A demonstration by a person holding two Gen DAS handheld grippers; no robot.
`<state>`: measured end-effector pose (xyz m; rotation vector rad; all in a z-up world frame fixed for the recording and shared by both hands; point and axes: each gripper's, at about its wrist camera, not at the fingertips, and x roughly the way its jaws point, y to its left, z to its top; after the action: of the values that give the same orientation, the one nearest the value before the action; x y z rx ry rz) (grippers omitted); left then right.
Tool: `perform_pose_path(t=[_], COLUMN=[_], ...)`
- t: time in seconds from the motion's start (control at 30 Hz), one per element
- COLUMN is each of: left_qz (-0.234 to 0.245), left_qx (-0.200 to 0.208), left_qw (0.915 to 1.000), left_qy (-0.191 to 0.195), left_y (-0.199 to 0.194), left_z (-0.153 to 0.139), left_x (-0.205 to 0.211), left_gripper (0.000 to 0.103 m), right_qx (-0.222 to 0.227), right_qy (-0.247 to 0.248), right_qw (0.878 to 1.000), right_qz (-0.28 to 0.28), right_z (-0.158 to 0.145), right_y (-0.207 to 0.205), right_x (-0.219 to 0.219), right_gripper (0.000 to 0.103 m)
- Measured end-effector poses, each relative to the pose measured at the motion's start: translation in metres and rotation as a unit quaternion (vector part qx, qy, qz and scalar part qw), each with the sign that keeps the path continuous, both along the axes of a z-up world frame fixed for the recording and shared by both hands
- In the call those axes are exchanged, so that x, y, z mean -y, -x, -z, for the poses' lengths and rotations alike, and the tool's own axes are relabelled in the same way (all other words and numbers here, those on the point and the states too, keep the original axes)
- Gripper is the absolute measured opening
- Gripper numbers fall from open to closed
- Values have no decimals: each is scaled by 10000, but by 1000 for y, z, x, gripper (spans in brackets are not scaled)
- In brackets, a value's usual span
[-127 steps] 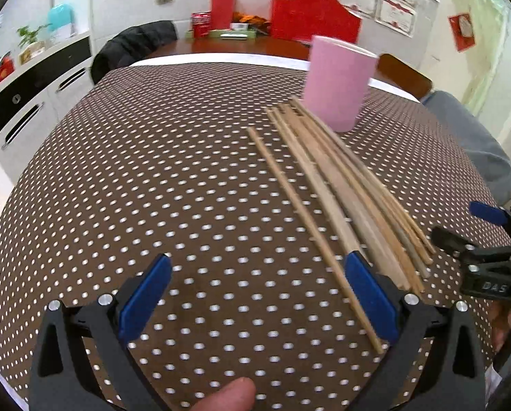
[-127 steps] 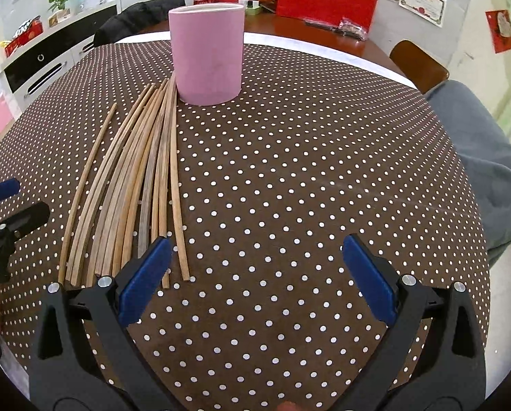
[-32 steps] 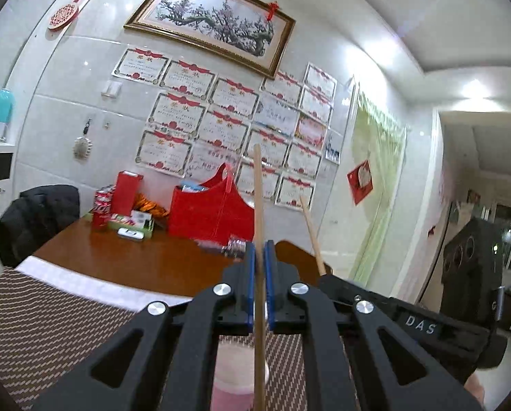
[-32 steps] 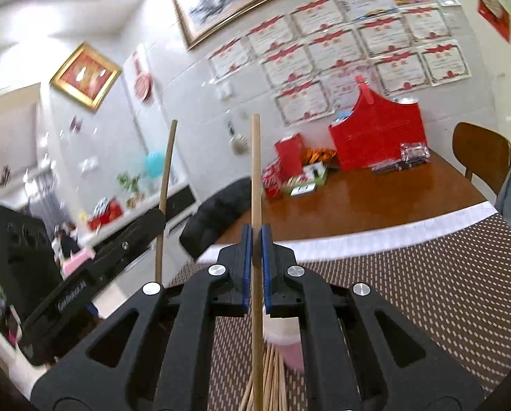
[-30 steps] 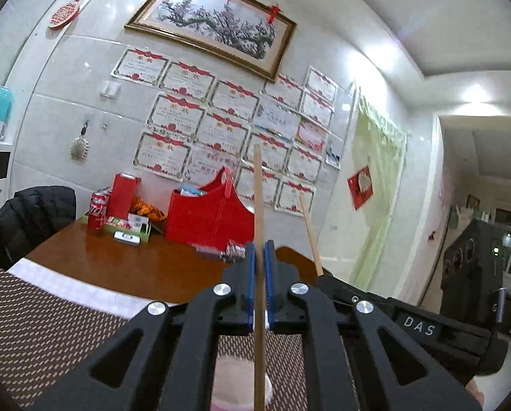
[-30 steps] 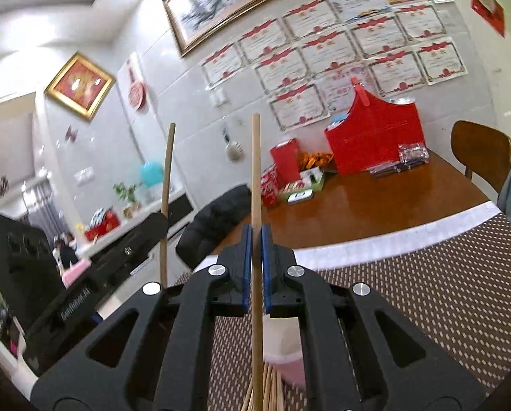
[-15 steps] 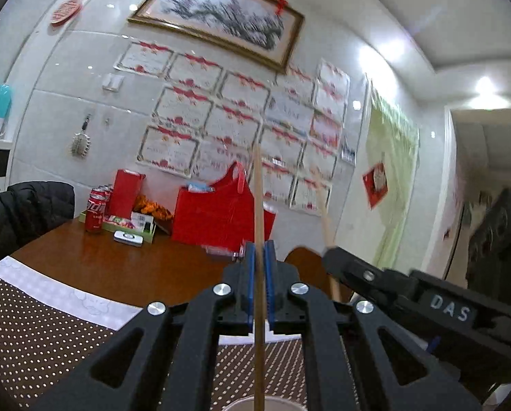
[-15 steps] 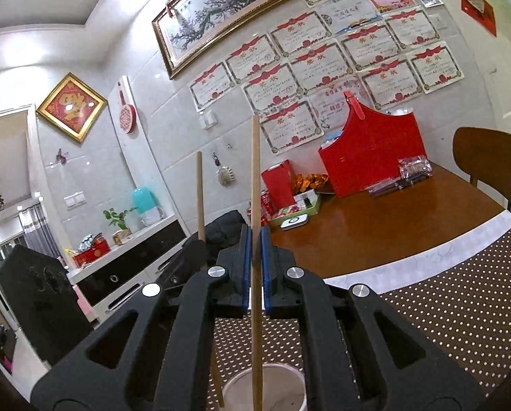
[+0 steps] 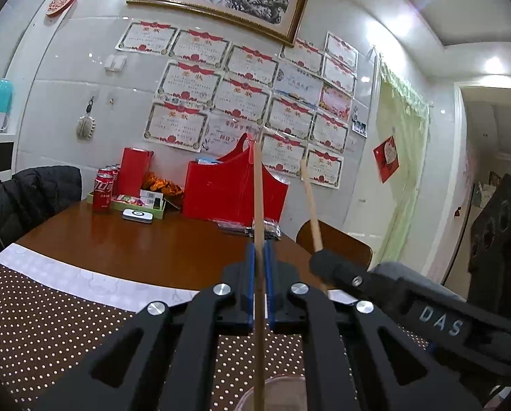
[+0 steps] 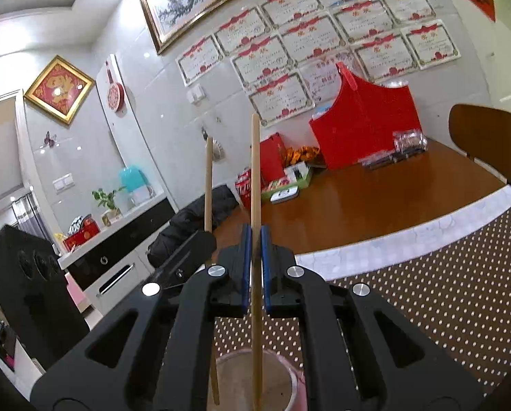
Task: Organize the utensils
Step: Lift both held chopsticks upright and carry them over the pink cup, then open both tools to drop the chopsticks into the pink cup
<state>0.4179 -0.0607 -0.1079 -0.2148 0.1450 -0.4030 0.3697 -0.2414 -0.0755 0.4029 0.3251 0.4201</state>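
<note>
My left gripper (image 9: 259, 281) is shut on a wooden chopstick (image 9: 258, 198) held upright, its lower end over the rim of the pink cup (image 9: 283, 394). My right gripper (image 10: 252, 267) is shut on another upright chopstick (image 10: 255, 178); its lower end reaches down inside the pink cup (image 10: 289, 387) directly below. The left gripper's chopstick (image 10: 208, 185) also dips into the cup in the right wrist view. The right gripper's chopstick (image 9: 310, 202) shows beside my left gripper. The loose chopsticks on the table are hidden.
The table has a brown polka-dot cloth (image 9: 43, 318). Behind it stands a wooden table (image 9: 135, 243) with a red bag (image 9: 231, 191), cans and boxes. A wooden chair (image 10: 485, 137) is at the right. A black-and-white cabinet (image 10: 118, 239) is at the left.
Both grippers lowered their upright chopsticks toward the pink cup; the tips now reach into its opening. The two grippers stay close side by side.
</note>
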Motion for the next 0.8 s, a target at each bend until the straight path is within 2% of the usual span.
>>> perform_pose_path(t=[0.07,0.1,0.13,0.17,0.2,0.23,0.3,0.33,0.43,0.6,0.7,0.8], left_qz=[-15,-46,-125,-189,-162,-207,-310,-331,-408,-631,-768,-924], left_qx=[7,20,26,32,-4,8,101,132,206,248,257,165], left_qw=[10000,10000,9999,9998,9998,9997,9993,9992,9989,9976,9966,9950], left_qy=[-42,-52,-40,66,115,146,175,178,117,-102,-134,-343], left_y=[2,3,4,5,5,6,11,13,22,45,66,84], left_z=[-2,-3,-4,-6,-9,-11,-16,-18,-30,-54,-63,-70], left_x=[-2,-3,-5,-10,-14,-18,-22,-24,-26,-25,-29,-32], left_gripper=[9,21,25,30,46,58,65,69,83,87,89,89], right_qx=[-55,-66,-60,1,73,132,160,180,212,188,256,300], right_qy=[16,2,-35,-147,-227,-264,-282,-312,-361,-431,-380,-286], right_qw=[10000,10000,9999,9997,9994,9990,9986,9983,9971,9956,9961,9969], right_qz=[14,23,106,217,261,330,411,464,637,807,754,665], right_z=[-2,-3,-5,-7,-8,-11,-17,-20,-28,-44,-55,-66], right_y=[1,1,4,8,12,16,20,21,28,36,44,57], right_x=[1,2,6,12,16,20,25,28,37,47,45,38], right_gripper=[8,22,48,64,87,88,89,96,97,97,97,97])
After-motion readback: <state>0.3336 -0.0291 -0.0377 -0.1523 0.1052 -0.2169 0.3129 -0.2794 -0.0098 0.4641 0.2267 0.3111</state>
